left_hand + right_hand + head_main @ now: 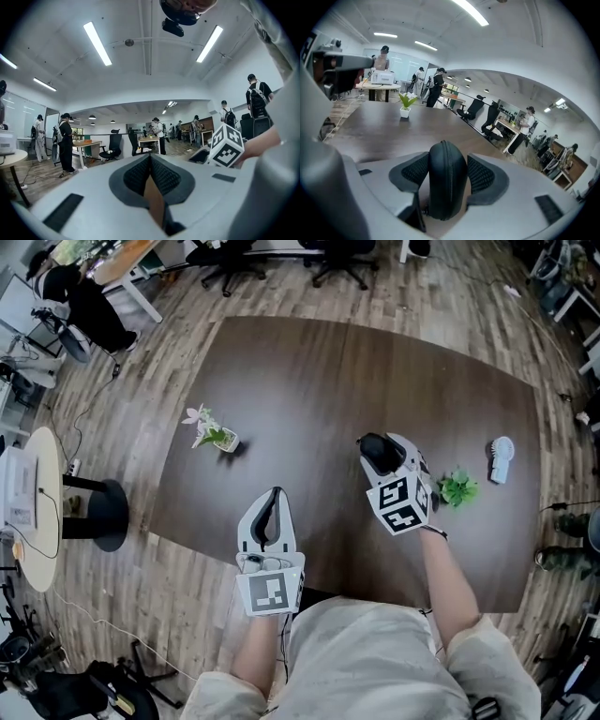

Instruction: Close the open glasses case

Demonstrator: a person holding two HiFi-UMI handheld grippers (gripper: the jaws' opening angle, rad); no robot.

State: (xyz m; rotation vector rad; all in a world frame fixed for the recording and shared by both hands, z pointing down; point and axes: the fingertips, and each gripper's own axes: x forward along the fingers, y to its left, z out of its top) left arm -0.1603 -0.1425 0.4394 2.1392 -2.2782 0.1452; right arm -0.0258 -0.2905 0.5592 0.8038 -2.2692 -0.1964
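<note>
Black and oval, the glasses case (446,183) sits clamped between the ribbed dark pads of the right gripper (447,174), over the dark wooden table (309,390). Only the right gripper view shows the zip seam running over its rounded end; the head view shows a plain black lump. Left gripper (150,176): jaws pressed together, nothing between them. Black-and-white square markers cover the right gripper's cube (405,502).

The head camera looks down on the desk (309,381), left tongs (275,493) and right tongs (377,448). Each tongs' camera sits close behind, looking out. The right one shares the desk (370,126).
</note>
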